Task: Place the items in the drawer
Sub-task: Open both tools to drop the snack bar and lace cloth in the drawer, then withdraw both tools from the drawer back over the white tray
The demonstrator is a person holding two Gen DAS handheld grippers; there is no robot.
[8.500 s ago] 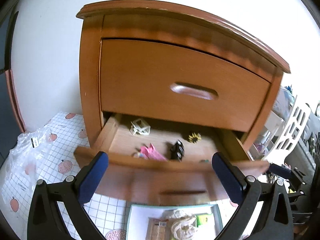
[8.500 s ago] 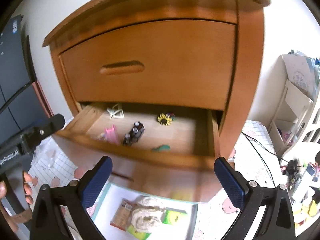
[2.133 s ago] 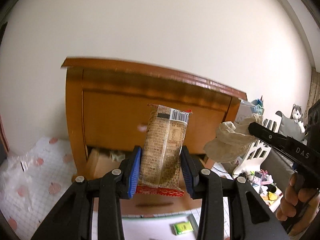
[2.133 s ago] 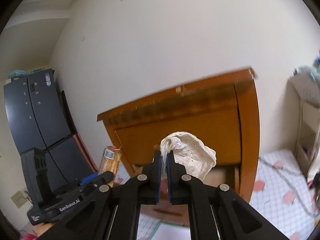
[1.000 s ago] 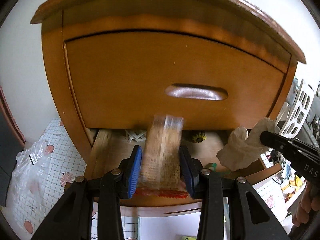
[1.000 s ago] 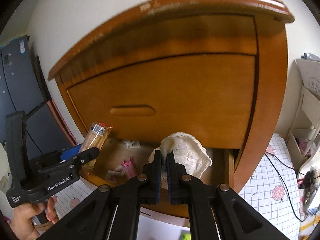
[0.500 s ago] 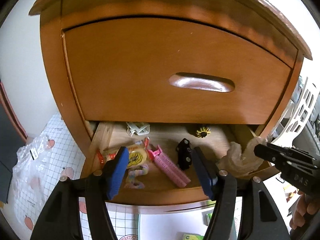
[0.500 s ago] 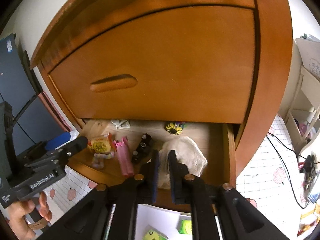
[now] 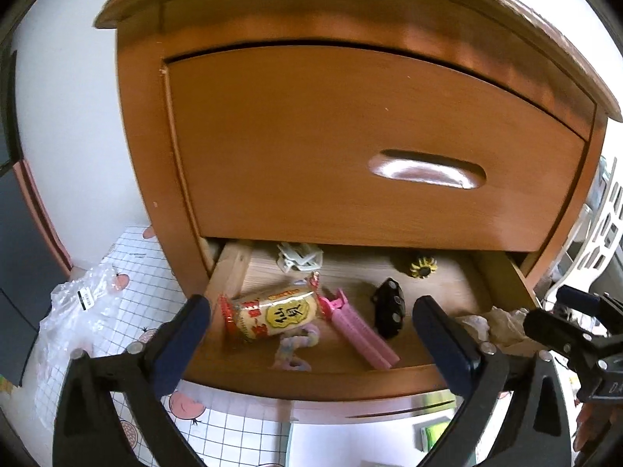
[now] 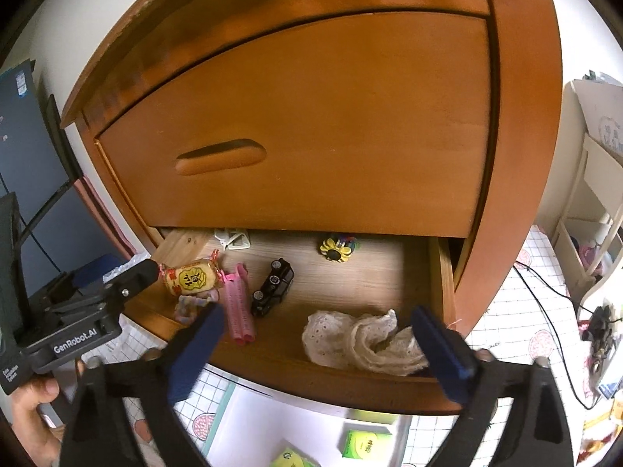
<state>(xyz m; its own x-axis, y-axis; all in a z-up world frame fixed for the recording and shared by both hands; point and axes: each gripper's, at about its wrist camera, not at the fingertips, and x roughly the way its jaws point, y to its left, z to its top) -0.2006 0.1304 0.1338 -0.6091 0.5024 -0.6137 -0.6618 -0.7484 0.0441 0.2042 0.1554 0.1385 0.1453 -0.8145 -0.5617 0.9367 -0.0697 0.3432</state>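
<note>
Opening over the drawer [image 10: 272, 373], both grippers' fingers spread empty, snack packet [image 9: 272, 313] at nine o'clock, lace cloth [image 10: 362, 340] at four, both dropped inside.

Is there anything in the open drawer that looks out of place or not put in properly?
Nothing looks damaged or spilled. The snack packet lies flat at the left of the open drawer, partly on a pastel hair tie. The white lace cloth sits crumpled near the front right corner, inside the drawer's front edge.

Home bedroom: wooden nightstand [image 9: 350, 136], toy-cluttered shelf [image 10: 592, 210]
</note>
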